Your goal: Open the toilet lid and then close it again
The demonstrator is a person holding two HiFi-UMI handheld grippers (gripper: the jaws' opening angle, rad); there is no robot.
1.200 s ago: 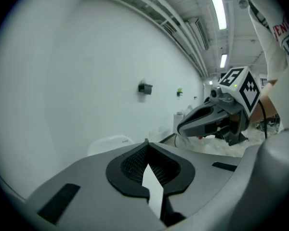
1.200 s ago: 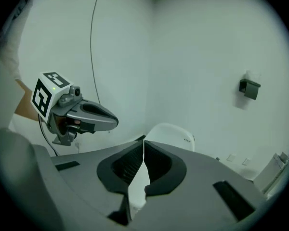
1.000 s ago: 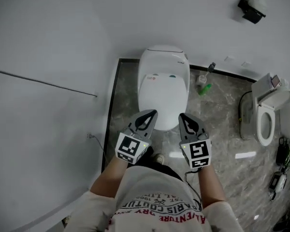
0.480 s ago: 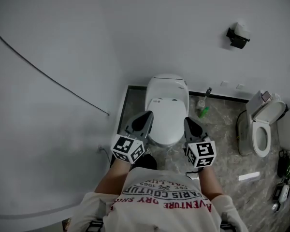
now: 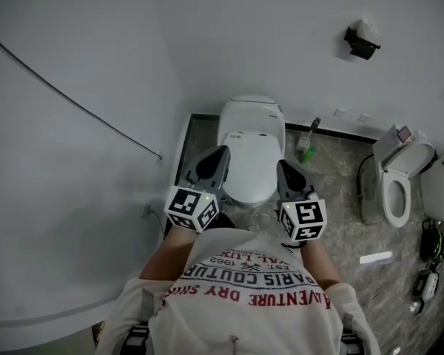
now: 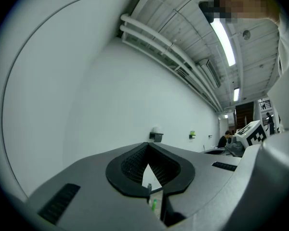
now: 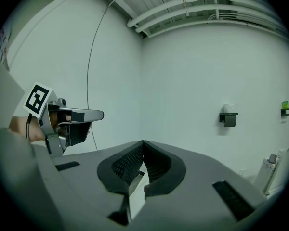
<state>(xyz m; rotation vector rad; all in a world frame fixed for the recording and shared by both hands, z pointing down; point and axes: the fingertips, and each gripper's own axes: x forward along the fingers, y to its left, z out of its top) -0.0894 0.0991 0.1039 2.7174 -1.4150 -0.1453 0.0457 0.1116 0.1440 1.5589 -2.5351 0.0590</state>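
white lid down, left gripper closed, right gripper closed

Our head camera looked steeply down from above our chest onto the toilet, the left gripper and the right gripper. Each gripper camera sat close behind its own jaws, facing roughly level at the white wall. All three views shared the wall-mounted paper holder; the right gripper view also caught the left gripper.

Both forearms reach forward side by side. The left gripper and the right gripper point roughly level, jaws closed together, with nothing between them.
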